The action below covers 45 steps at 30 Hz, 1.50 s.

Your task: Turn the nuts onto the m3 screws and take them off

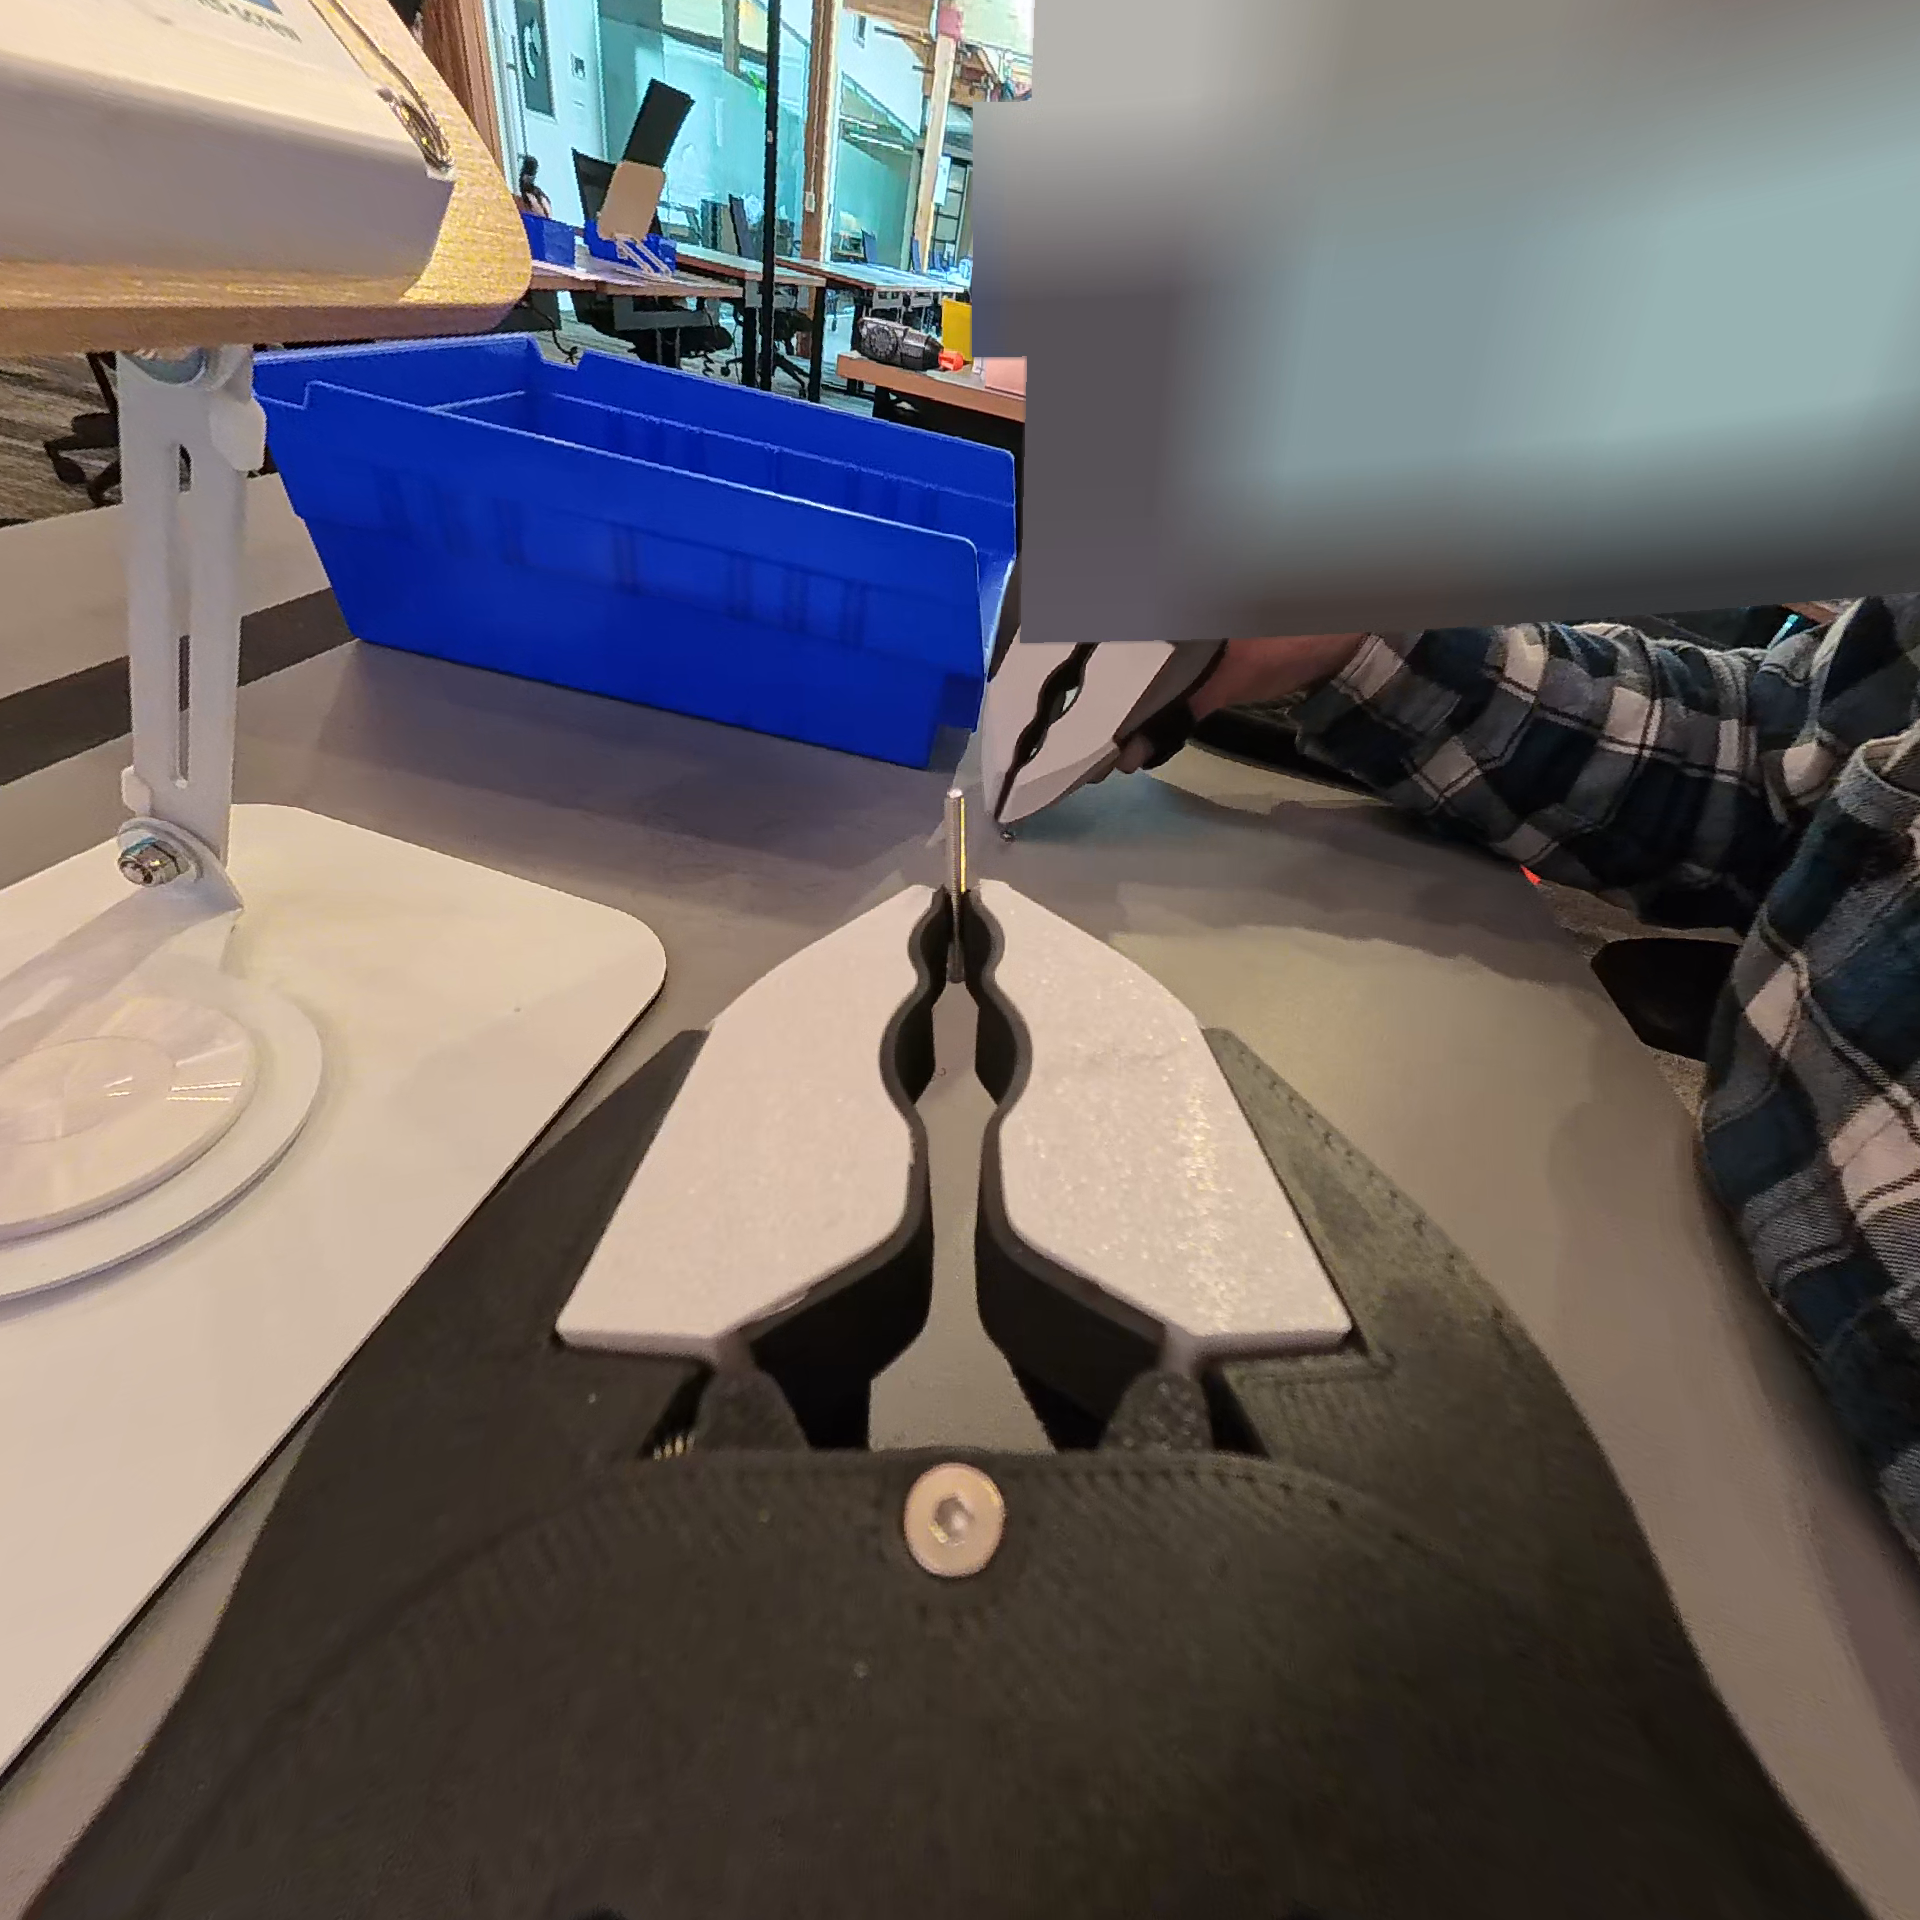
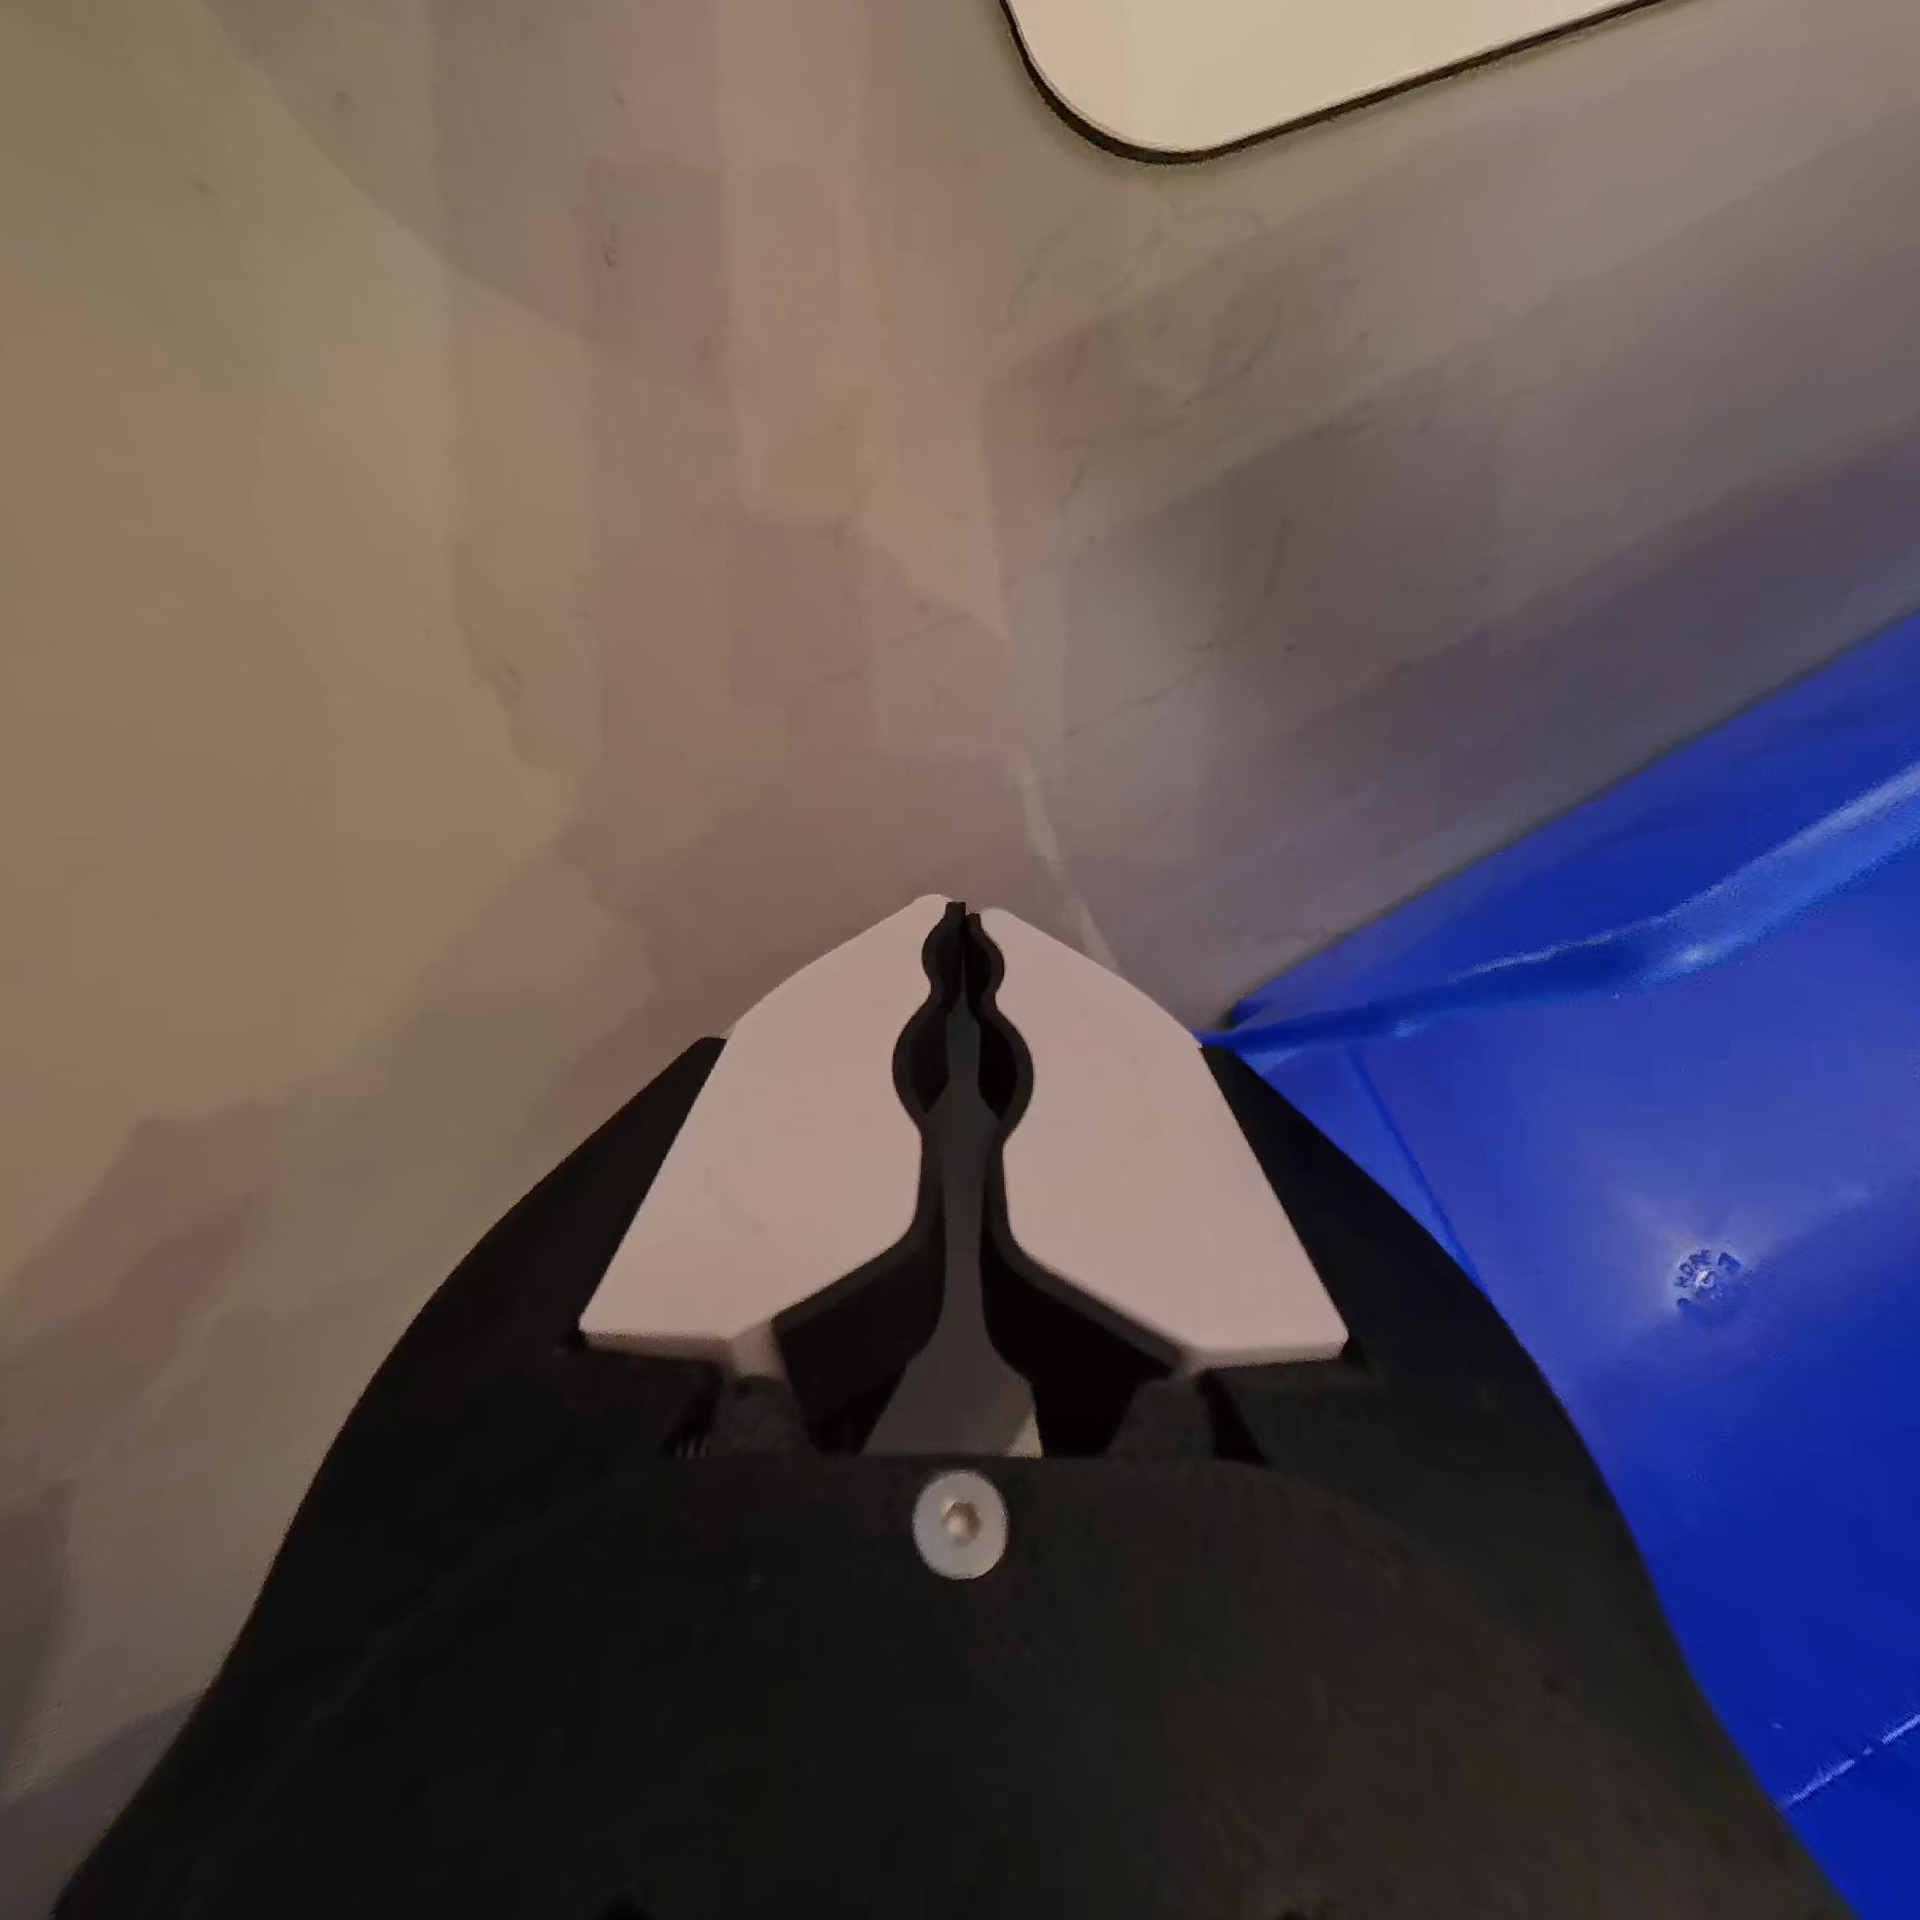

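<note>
My left gripper is shut on a thin silver screw and holds it upright, with the threaded end sticking up above the fingertips. In the left wrist view my right gripper points down at the grey table just behind and right of the screw, with its tips together. A tiny dark nut lies on the table right at those tips. In the right wrist view my right gripper is shut, with the pads meeting and nothing showing between them. The nut does not show in that view.
A blue plastic bin stands behind the screw, and it sits close on the right in the right wrist view. A white stand with a flat base plate is at the left. A person's plaid sleeve lies at the right. The left gripper's tips are roughly 20 centimetres from the right gripper's.
</note>
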Each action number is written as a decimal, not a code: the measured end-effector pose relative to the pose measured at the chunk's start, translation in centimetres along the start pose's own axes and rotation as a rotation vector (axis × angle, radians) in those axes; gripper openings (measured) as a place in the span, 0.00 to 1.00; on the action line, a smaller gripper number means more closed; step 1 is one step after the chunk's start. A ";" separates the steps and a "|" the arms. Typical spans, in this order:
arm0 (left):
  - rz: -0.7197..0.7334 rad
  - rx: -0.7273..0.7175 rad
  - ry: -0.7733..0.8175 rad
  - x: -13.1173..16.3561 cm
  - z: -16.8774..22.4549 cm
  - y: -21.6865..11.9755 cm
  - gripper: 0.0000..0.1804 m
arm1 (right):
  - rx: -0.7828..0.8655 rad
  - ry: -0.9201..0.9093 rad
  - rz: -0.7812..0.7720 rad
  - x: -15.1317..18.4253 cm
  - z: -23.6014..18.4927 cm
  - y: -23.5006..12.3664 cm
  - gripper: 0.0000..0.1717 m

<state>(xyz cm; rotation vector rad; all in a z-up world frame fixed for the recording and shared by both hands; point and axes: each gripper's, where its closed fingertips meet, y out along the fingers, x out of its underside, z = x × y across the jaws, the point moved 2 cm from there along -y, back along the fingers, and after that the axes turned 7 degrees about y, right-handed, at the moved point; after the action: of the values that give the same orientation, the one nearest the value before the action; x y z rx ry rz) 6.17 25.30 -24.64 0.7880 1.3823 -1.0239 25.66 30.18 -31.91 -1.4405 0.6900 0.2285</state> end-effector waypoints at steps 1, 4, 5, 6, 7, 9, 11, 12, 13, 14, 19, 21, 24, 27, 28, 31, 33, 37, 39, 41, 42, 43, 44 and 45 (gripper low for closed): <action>0.001 0.000 -0.001 0.0 0.0 0.0 0.01 | -0.006 0.002 0.009 -0.1 -0.1 -0.2 0.00; 0.001 0.000 -0.002 0.0 0.0 0.0 0.01 | -0.012 0.002 0.003 0.0 -0.2 -0.3 0.00; 0.000 0.001 -0.001 0.0 0.0 0.0 0.01 | -0.016 0.001 0.000 0.0 -0.2 -0.3 0.00; -0.001 0.001 -0.001 0.0 0.0 0.0 0.01 | -0.019 0.001 -0.002 0.1 -0.2 -0.2 0.00; 0.000 0.000 0.000 0.0 0.0 0.0 0.01 | -0.017 0.000 -0.008 0.2 -0.1 -0.1 0.00; 0.001 -0.001 0.000 0.0 0.0 0.0 0.01 | -0.019 0.001 -0.017 0.4 -0.1 0.1 0.00; 0.000 -0.001 0.000 0.0 0.0 0.0 0.01 | -0.034 0.003 -0.010 0.4 -0.3 0.2 0.00; 0.000 0.000 -0.001 0.0 0.0 0.0 0.01 | -0.039 0.005 -0.008 0.4 -0.4 0.2 0.00; 0.000 0.000 -0.001 0.0 0.0 0.0 0.01 | -0.042 0.007 -0.006 0.4 -0.4 0.2 0.00; 0.000 -0.001 -0.001 0.0 0.0 0.0 0.01 | -0.044 0.006 -0.005 0.3 -0.5 0.2 0.00; 0.002 -0.006 0.003 0.0 -0.1 -0.2 0.01 | -0.091 -0.021 0.001 -0.6 -1.8 0.9 0.00; 0.007 -0.015 -0.002 -0.1 -0.3 -0.6 0.01 | -0.116 -0.045 0.003 -1.5 -2.9 1.5 0.00; 0.000 -0.042 0.008 -0.2 -0.7 -1.5 0.01 | -0.186 -0.107 0.018 -3.6 -5.5 3.0 0.00; -0.009 -0.082 0.006 -0.3 -1.4 -2.6 0.01 | -0.247 -0.183 0.019 -6.0 -8.4 4.7 0.00; -0.012 -0.091 0.010 -0.2 -1.5 -2.9 0.01 | -0.262 -0.208 0.015 -6.6 -9.2 5.2 0.00; -0.017 -0.095 0.009 0.3 -1.6 -3.3 0.01 | -0.286 -0.242 0.006 -7.7 -10.4 5.9 0.00; -0.024 -0.091 0.015 0.5 -1.5 -3.2 0.01 | -0.286 -0.245 0.001 -7.8 -10.5 5.9 0.02; -0.025 -0.076 0.026 0.5 -1.3 -2.8 0.01 | -0.269 -0.277 -0.029 -7.5 -10.7 5.3 0.07; -0.027 -0.069 0.027 0.5 -1.3 -2.7 0.01 | -0.278 -0.294 -0.043 -7.4 -11.1 5.4 0.07; -0.028 -0.067 0.026 0.5 -1.3 -2.7 0.01 | -0.266 -0.318 -0.060 -7.3 -11.0 5.6 0.07; -0.027 -0.068 0.027 0.5 -1.3 -2.7 0.01 | -0.272 -0.318 -0.061 -7.3 -11.0 5.6 0.07; -0.027 -0.067 0.027 0.5 -1.3 -2.7 0.01 | -0.280 -0.320 -0.060 -7.3 -11.0 5.6 0.07; -0.027 -0.066 0.027 0.5 -1.3 -2.7 0.01 | -0.283 -0.327 -0.061 -7.3 -11.0 5.6 0.06; -0.028 -0.064 0.025 0.5 -1.3 -2.6 0.01 | -0.287 -0.334 -0.064 -7.4 -11.0 5.7 0.06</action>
<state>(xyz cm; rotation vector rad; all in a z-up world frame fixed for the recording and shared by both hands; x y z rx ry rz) 3.20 25.40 -24.89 0.7382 1.4442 -0.9890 13.55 22.38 -32.24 -1.6439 0.3458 0.5215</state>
